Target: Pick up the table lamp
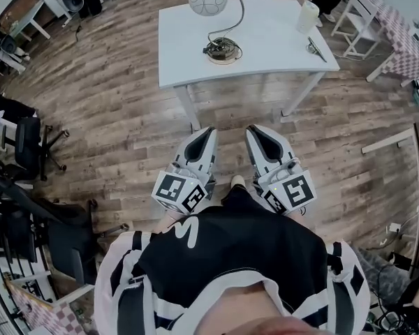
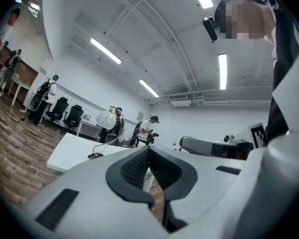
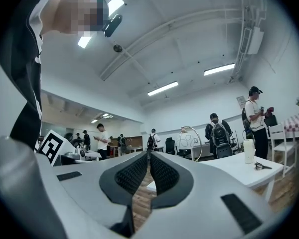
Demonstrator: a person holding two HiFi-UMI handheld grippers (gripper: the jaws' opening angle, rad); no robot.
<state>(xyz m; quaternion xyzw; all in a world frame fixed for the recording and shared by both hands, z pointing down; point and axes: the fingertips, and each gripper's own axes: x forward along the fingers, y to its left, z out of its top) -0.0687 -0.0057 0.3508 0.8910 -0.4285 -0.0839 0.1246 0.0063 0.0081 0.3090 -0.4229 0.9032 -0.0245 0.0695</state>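
**Both tongs empty, lamp waiting on the tabletop ahead**

From the head view I looked down on a brown wood-plank floor (image 1: pixel 112 117) that filled most of the room. A white rectangular tabletop (image 1: pixel 272 40) on white legs stood ahead of me, well apart from both tools.

The left tongs (image 1: pixel 209 132), grey-white with black ribbed pads, were held out low in front of my body and pointed towards the tabletop. The matching right tongs (image 1: pixel 255 130) sat just beside them. In the left gripper view the left tongs (image 2: pixel 148 151) were fully closed, pad against pad, with nothing in them. In the right gripper view the right tongs (image 3: pixel 149 156) were all but closed. Their tips met, only a thin sliver showed lower down, and they too held nothing.

The table lamp (image 1: pixel 207 0) had a white globe shade hung from a curved metal arm over a round base. It stood upright on the left half of the tabletop, towards the far edge, untouched. It also showed in the left gripper view (image 2: pixel 109 119) and the right gripper view (image 3: pixel 186 141).

A white upright cylinder (image 1: pixel 307 16) stood near the far right corner. A thin dark tool (image 1: pixel 316 49) lay flat near the right edge.
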